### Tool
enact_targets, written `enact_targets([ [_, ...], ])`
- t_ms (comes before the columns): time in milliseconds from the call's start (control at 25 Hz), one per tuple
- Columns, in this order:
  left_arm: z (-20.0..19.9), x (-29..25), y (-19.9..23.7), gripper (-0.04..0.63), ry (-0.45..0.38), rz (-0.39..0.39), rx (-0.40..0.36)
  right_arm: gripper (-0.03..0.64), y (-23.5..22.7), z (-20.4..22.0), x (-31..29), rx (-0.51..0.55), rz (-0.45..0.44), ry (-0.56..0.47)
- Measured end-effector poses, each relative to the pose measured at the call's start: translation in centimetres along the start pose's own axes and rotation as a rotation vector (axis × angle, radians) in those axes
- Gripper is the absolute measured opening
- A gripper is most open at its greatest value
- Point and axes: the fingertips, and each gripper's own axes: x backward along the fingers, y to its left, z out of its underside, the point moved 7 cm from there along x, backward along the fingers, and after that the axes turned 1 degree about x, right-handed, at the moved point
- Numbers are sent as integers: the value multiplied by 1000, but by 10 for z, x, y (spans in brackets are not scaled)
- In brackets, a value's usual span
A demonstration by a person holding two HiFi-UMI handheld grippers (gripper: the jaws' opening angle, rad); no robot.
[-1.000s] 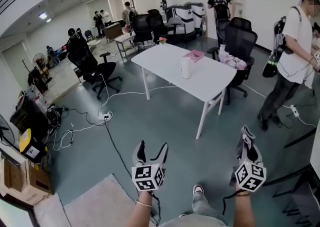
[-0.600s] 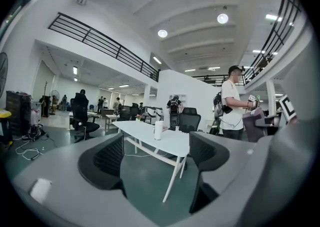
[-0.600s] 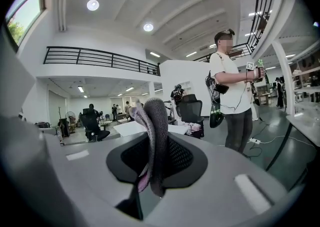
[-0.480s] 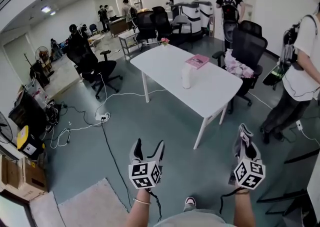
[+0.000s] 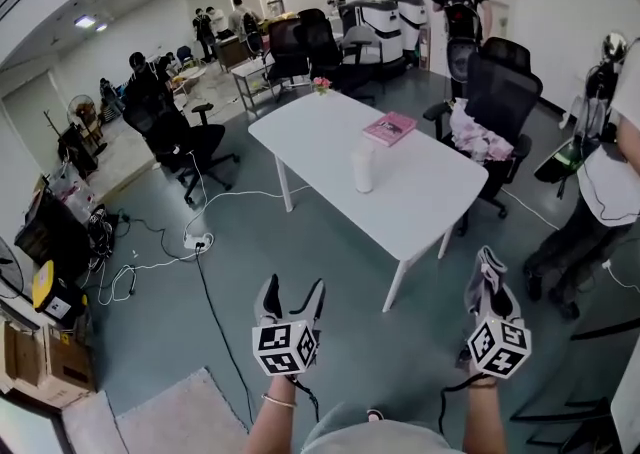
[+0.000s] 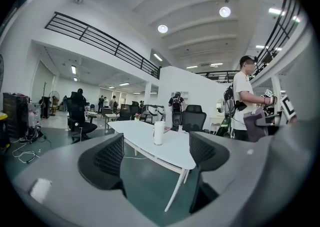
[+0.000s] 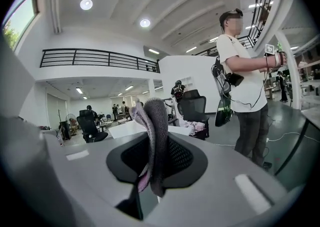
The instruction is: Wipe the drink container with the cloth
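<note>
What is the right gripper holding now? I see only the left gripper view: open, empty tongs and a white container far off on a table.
Observer: The right tongs are shut on a grey cloth, which folds over between the jaws.
Operator: Where is the container from that side?
Observer: In the head view, the drink container stands on the table ahead, to the left of the right tongs.

Soft fuzzy cloth [image 7: 152,141], smooth matt table [image 5: 425,187]

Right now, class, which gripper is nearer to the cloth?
Right. The right gripper is shut on the cloth; the left gripper is apart, off to its left, open and empty.
</note>
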Motion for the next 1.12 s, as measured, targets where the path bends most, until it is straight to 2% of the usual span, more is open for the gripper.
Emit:
enact_targets([
  [240, 4, -42, -6, 410, 39, 24, 0, 67, -15, 12, -18, -19, 21, 47],
  [480, 1, -102, -7, 410, 35, 70, -4, 67, -19, 16, -56, -26, 46, 67],
  [1120, -52, -300, 37, 410, 9, 174, -23, 67, 15, -45, -228, -47, 104, 8],
])
